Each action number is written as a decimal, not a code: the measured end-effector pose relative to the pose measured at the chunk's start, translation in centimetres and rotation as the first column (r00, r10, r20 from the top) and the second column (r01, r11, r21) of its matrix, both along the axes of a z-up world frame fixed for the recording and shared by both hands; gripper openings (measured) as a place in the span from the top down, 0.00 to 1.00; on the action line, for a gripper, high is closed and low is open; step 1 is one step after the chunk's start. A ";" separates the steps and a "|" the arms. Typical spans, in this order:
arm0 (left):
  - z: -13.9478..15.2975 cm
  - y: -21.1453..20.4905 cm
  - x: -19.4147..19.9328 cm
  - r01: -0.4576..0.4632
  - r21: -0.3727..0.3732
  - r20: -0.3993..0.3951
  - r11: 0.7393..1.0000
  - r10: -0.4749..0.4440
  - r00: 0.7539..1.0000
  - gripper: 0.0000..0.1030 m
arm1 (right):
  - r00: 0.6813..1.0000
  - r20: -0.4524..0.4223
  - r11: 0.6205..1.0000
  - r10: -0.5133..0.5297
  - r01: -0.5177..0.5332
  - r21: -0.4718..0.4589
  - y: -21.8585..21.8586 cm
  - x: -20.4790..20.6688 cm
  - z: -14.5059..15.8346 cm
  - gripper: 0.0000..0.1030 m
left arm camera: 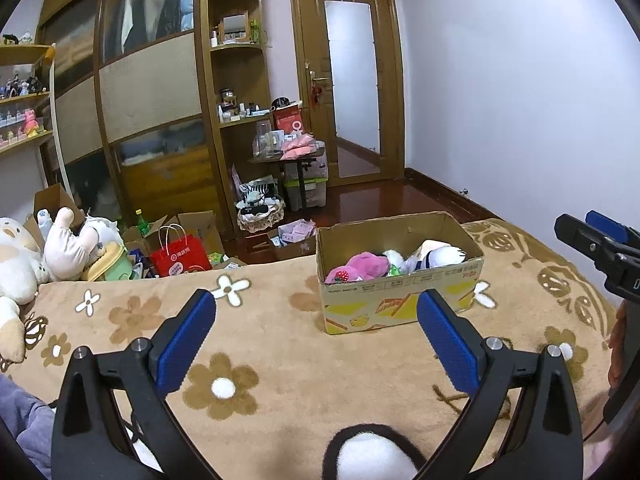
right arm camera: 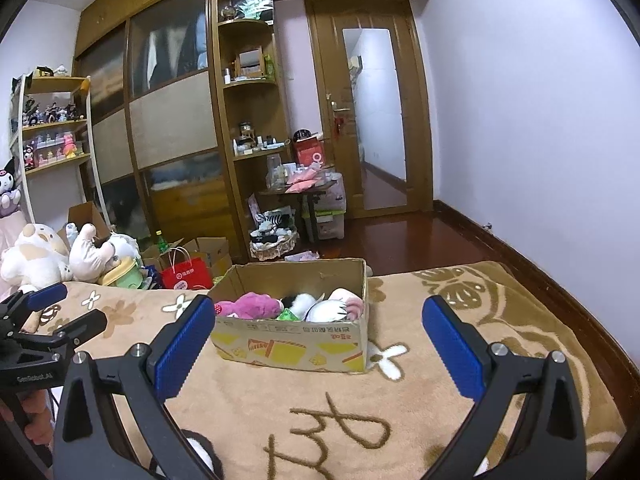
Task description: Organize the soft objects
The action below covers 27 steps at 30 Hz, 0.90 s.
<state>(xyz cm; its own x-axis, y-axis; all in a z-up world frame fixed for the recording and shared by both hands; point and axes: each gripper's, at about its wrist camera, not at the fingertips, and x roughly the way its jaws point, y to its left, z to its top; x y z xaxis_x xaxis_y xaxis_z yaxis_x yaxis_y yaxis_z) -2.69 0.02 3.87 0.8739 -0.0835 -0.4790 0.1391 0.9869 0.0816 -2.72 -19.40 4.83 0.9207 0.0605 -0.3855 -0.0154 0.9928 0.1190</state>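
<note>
A cardboard box (left arm camera: 400, 300) (right arm camera: 288, 344) stands on the tan flowered blanket (left arm camera: 260, 332). Inside lie a pink plush (left arm camera: 364, 266) (right arm camera: 252, 305), a white plush (left arm camera: 436, 256) (right arm camera: 332, 308) and other soft toys. My left gripper (left arm camera: 316, 304) is open and empty, a little short of the box's near left corner. The right gripper (right arm camera: 319, 306) is also open, nothing between its blue pads (right arm camera: 184, 348), facing the box's front wall. A black-and-white plush (left arm camera: 372, 456) (right arm camera: 196, 452) lies just below the left gripper, at the frame's bottom edge. Each gripper shows at the edge of the other's view (left arm camera: 592, 236) (right arm camera: 52, 308).
Large white plush toys (left arm camera: 20, 256) (right arm camera: 32, 256) are piled at the bed's far left. Beyond the bed's far edge the floor holds a red paper bag (left arm camera: 180, 258), open cartons and a basket (left arm camera: 260, 216). A wardrobe, shelves and a door stand behind.
</note>
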 end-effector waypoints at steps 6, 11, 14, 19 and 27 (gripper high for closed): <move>-0.8 0.3 1.0 -0.017 -0.029 -0.018 0.999 0.017 1.000 0.03 | 1.000 -0.028 1.000 -0.011 0.012 0.015 -0.5 0.8 -1.1 0.00; -1.5 0.6 2.1 -0.031 -0.034 -0.046 0.999 0.029 0.999 0.03 | 0.999 -0.049 1.000 -0.012 0.013 0.009 -0.5 1.5 -1.7 0.00; -1.7 0.5 2.4 -0.031 -0.031 -0.053 0.999 0.029 0.998 0.03 | 0.998 -0.064 1.000 -0.011 0.011 0.004 -0.3 1.8 -2.0 0.00; -2.0 0.3 2.5 -0.018 -0.027 -0.060 0.999 0.016 0.998 0.03 | 0.997 -0.077 1.000 -0.012 0.010 -0.022 0.0 2.0 -2.3 0.00; -2.2 0.1 2.7 -0.013 -0.028 -0.067 1.000 0.011 0.998 0.03 | 0.996 -0.090 0.999 -0.008 0.005 -0.033 0.4 2.1 -2.6 0.00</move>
